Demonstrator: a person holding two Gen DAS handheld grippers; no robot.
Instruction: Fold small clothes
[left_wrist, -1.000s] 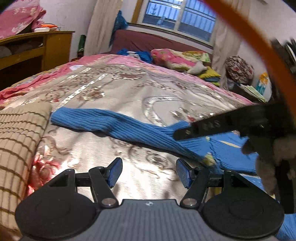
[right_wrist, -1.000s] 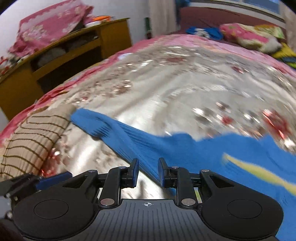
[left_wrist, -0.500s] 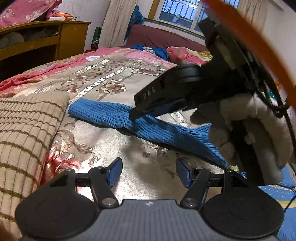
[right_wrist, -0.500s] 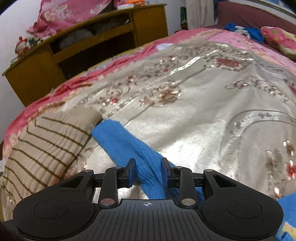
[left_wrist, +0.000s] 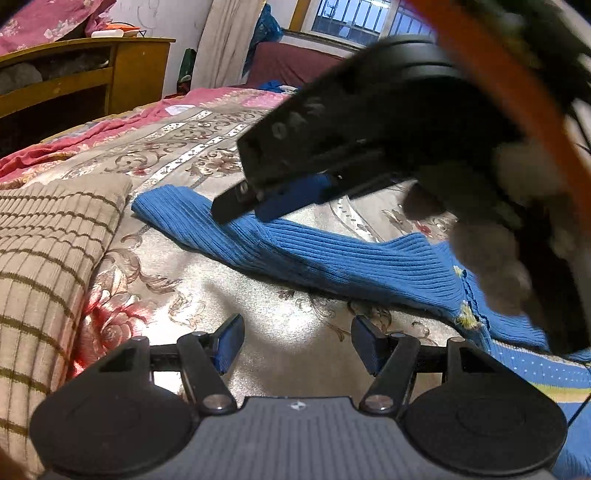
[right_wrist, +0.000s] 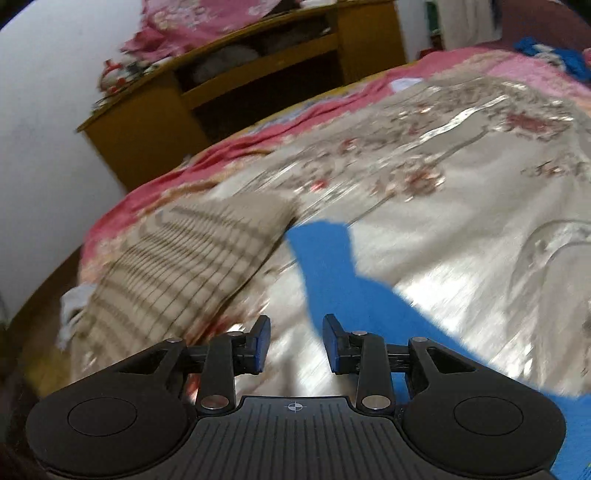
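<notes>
A blue ribbed sweater (left_wrist: 332, 254) lies on the bed with one sleeve (left_wrist: 173, 210) stretched out to the left. My left gripper (left_wrist: 297, 343) is open and empty, low over the bedspread just in front of the sleeve. My right gripper (right_wrist: 295, 341) is open and empty; the sleeve (right_wrist: 332, 266) lies just beyond its fingertips. In the left wrist view the right gripper (left_wrist: 243, 195) hovers over the sleeve near its cuff, held by a gloved hand (left_wrist: 491, 258).
A folded beige striped garment (left_wrist: 48, 258) lies left of the sleeve cuff; it also shows in the right wrist view (right_wrist: 192, 266). A wooden shelf unit (right_wrist: 236, 85) stands beyond the bed's left edge. The silver floral bedspread (left_wrist: 207, 147) stretches behind.
My right gripper has moved left along the sleeve toward its cuff and its jaws have opened wider. My left gripper has stayed open and shifted slightly closer to the sleeve.
</notes>
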